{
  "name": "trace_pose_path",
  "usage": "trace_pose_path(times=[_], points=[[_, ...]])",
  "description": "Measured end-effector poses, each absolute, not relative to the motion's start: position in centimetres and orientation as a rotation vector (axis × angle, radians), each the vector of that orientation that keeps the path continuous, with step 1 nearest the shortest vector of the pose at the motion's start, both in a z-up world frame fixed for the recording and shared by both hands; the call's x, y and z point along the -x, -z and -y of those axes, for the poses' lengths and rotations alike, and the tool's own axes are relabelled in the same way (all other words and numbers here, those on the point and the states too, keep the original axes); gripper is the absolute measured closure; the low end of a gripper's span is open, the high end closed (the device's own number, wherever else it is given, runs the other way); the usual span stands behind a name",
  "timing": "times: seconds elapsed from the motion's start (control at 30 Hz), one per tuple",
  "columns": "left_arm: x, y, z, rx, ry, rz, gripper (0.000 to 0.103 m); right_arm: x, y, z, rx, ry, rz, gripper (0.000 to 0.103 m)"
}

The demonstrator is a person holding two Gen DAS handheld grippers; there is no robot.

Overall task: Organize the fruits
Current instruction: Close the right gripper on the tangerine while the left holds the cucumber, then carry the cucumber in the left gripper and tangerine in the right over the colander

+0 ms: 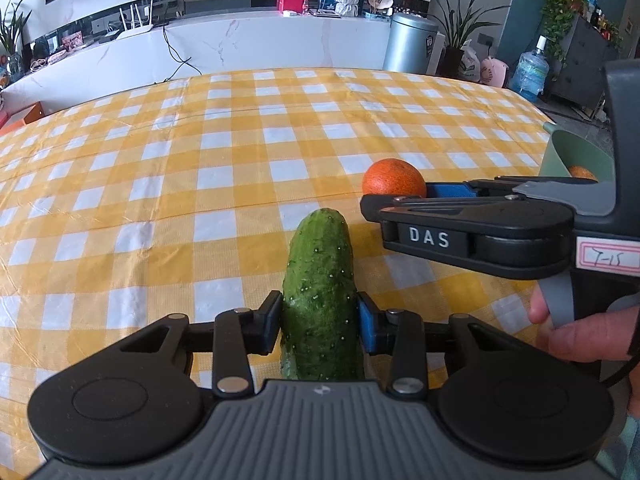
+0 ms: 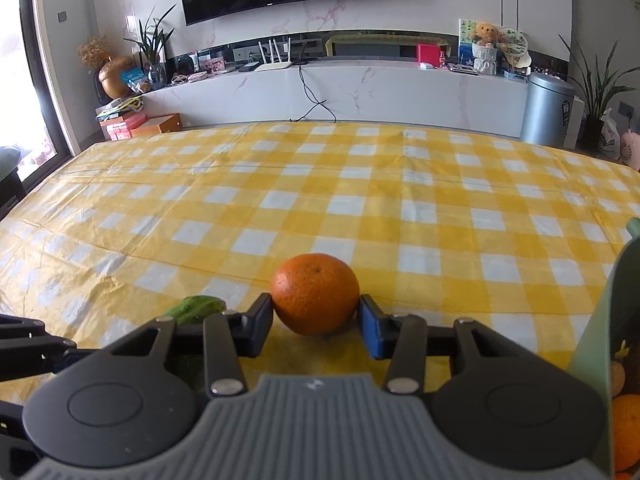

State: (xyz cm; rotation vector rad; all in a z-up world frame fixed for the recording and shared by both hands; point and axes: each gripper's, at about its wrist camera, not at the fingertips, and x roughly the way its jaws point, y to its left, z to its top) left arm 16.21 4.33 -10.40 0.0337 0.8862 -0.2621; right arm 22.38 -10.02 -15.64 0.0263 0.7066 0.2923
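Observation:
My left gripper [image 1: 319, 320] is shut on a green cucumber [image 1: 320, 292] that points away from me, low over the yellow checked tablecloth [image 1: 200, 168]. My right gripper [image 2: 316, 316] is shut on an orange [image 2: 315, 293] that rests on or just above the cloth. In the left wrist view the right gripper [image 1: 384, 200] comes in from the right with the orange [image 1: 394, 178] at its tip. The cucumber's end [image 2: 196, 308] shows at the left of the right wrist view. A pale green basket [image 2: 600, 344] stands at the right with more oranges [image 2: 626, 432] inside.
The green basket [image 1: 576, 156] sits at the table's right edge, close to the right gripper. Beyond the table's far edge stand a white marble cabinet [image 2: 360, 88], a silver bin [image 2: 548, 108] and potted plants.

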Motion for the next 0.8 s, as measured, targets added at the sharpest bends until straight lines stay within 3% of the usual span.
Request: trace_pose_path(times=[0.8], points=[[-11.2, 3.2, -2.9, 0.043, 0.233, -0.745, 0.06, -11.8, 9.4, 15.3, -0.065, -0.289, -0.615, 0.06]])
